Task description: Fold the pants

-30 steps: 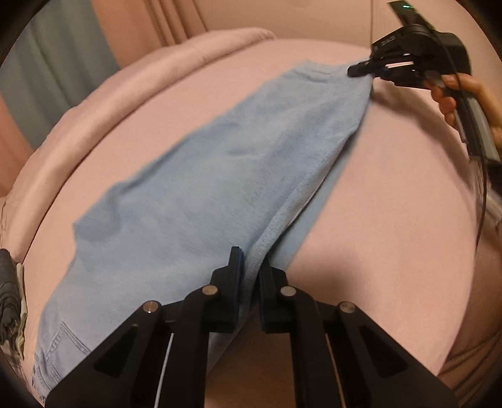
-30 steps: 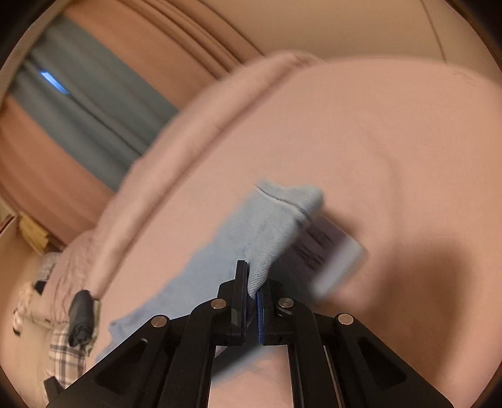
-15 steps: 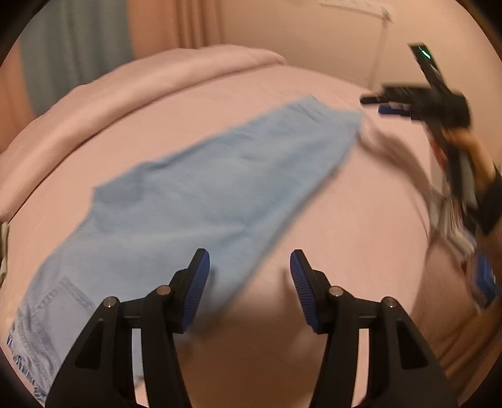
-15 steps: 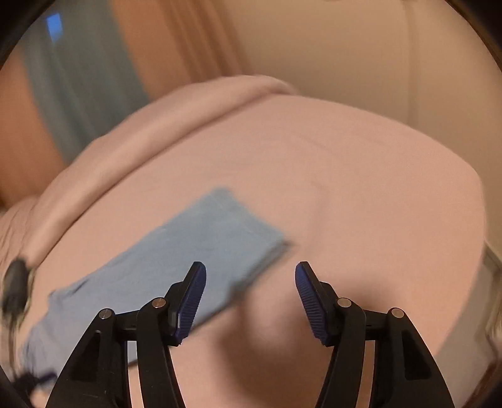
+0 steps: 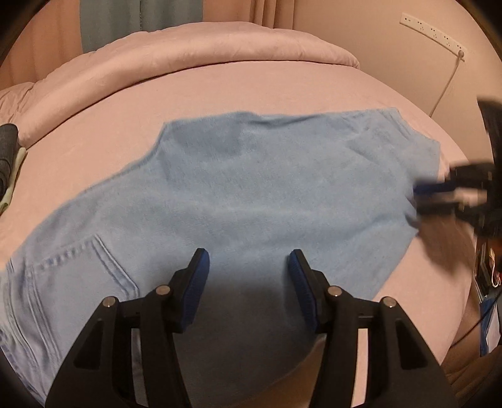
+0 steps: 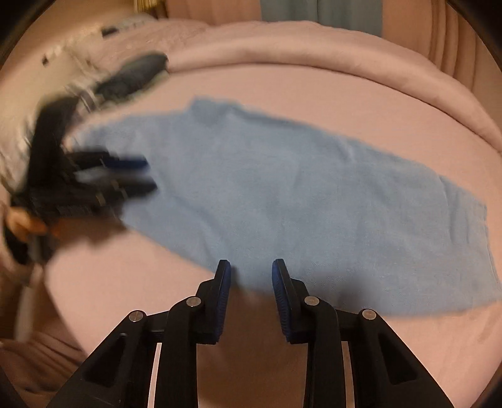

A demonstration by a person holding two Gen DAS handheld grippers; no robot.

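Observation:
Light blue pants (image 5: 266, 194) lie flat across the pink bed (image 5: 282, 88), doubled lengthwise, with a back pocket (image 5: 94, 260) at the lower left. My left gripper (image 5: 248, 260) hangs open over the near edge of the cloth, with nothing between its pads. In the right wrist view the pants (image 6: 298, 194) stretch from left to right. My right gripper (image 6: 251, 270) hovers at their near edge, its jaws closing, with no cloth between the pads. Each gripper also shows blurred in the other's view: the right gripper (image 5: 439, 191) by the leg end, the left gripper (image 6: 141, 175) by the waist end.
A folded pink duvet (image 5: 188, 53) runs along the far side of the bed. Dark clothing (image 5: 8, 141) sits at the left edge. A power strip (image 5: 433, 29) with a cord hangs on the wall at the right. Curtains stand behind.
Both grippers were shut on the pants' edge, then let go and opened. The pants now lie flat. Both hands rolled and drew back; the right jaws are narrower than a moment before.

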